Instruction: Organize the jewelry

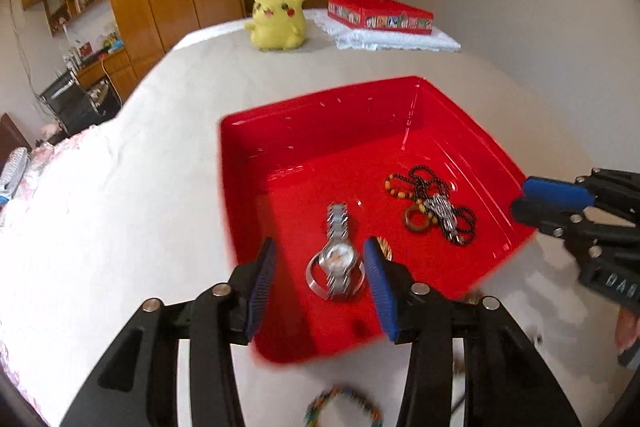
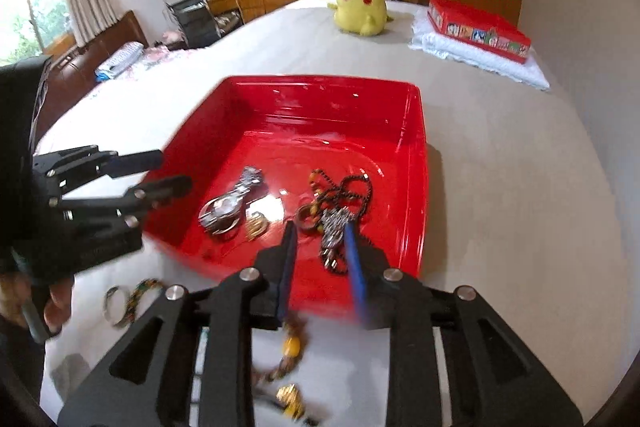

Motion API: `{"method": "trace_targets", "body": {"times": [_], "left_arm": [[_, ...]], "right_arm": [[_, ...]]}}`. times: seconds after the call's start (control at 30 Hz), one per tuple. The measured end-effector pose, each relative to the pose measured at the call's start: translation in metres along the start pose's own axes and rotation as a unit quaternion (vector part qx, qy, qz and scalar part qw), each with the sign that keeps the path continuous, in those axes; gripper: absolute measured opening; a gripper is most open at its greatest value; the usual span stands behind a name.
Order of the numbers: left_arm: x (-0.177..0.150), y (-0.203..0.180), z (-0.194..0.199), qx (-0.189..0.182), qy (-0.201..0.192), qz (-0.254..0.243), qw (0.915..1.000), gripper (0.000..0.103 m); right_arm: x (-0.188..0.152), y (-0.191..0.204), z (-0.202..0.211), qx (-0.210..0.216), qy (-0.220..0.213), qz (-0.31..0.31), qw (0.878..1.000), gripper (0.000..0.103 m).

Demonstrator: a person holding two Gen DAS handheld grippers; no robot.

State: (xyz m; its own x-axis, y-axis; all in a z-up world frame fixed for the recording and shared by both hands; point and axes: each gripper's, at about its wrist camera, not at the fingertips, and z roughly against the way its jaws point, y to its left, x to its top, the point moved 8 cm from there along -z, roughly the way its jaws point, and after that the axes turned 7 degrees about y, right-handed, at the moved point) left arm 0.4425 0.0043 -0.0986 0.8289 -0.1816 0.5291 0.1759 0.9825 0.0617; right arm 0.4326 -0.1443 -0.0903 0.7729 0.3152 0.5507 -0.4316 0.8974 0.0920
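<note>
Already the red tray (image 1: pixel 472 131) on the bed holds a watch (image 1: pixel 336 255) and black necklace (image 2: pixel 344 211); our left hand-held gripper (image 1: pixel 320 275) hangs wide and empty over the watch, our right hand-held gripper (image 2: pixel 320 259) half-open, empty. Next we fetch the beaded bracelet (image 2: pixel 134 301) lying just outside the tray's near edge — pinching its rim squarely.

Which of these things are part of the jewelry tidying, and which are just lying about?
Part of the job:
red tray
watch
black bead necklace
wooden ring
loose bracelets
amber beads

Just lying about:
Pikachu plush
red patterned box
white folded cloth
</note>
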Motion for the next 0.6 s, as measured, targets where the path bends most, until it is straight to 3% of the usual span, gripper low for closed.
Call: {"method": "trace_targets", "body": {"times": [0.2,0.33,0.6], "left_arm": [[-0.051,0.020,0.050,0.011,-0.021,-0.013,0.9996,0.056],[-0.095,0.029,0.065,0.008,-0.023,-0.004,0.9997,0.063],[-0.174,0.022,0.049,0.001,0.013,0.000,0.9999,0.069]], "right_arm": [[-0.050,0.018,0.050,0.004,-0.034,0.029,0.999,0.040],[-0.088,0.018,0.057,0.012,-0.030,0.019,0.999,0.042],[-0.157,0.014,0.036,0.024,0.010,-0.008,1.000,0.044]]}}
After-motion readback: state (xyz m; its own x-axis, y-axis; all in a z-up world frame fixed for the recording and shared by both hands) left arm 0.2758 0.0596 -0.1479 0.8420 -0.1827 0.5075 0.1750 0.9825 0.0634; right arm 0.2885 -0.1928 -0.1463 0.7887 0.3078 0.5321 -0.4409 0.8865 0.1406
